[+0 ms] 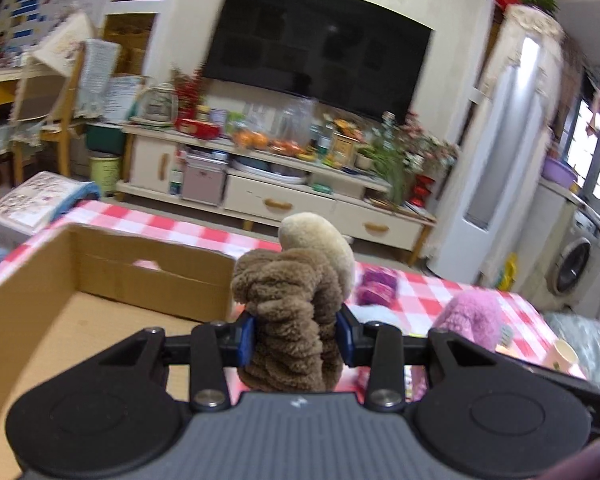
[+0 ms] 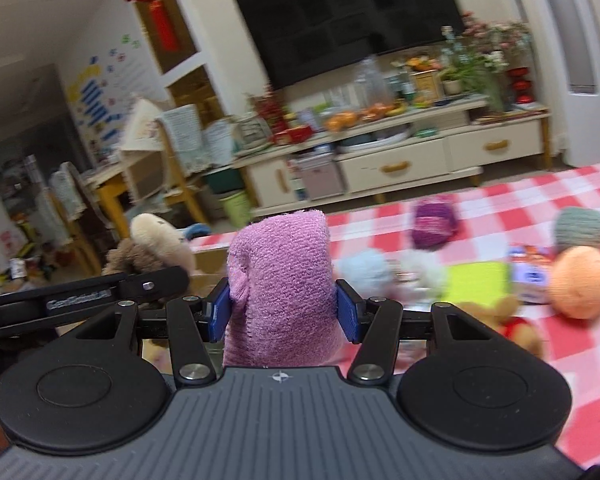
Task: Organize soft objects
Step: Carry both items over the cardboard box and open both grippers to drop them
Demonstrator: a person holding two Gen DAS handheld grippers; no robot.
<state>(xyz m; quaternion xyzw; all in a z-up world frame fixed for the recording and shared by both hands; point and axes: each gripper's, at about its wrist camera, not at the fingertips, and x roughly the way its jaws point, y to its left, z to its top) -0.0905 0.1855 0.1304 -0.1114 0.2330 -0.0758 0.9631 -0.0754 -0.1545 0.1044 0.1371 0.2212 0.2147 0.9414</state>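
My left gripper (image 1: 296,336) is shut on a brown and cream plush toy (image 1: 296,300), held up beside the right wall of an open cardboard box (image 1: 112,276). My right gripper (image 2: 282,314) is shut on a pink knitted soft toy (image 2: 282,276), held above the red-checked tablecloth (image 2: 520,196). In the right wrist view the left gripper's arm and its brown plush (image 2: 148,248) show at the left. Loose soft toys lie on the table: a purple one (image 2: 434,222), a grey-green one (image 2: 582,226), an orange one (image 2: 580,282), pale blue and white ones (image 2: 366,270).
A pink fluffy toy (image 1: 476,316) and a paper cup (image 1: 564,354) sit on the table at the right in the left wrist view. A yellow-green pad (image 2: 478,282) and a small packet (image 2: 530,268) lie among the toys. Behind stands a TV cabinet (image 1: 280,188).
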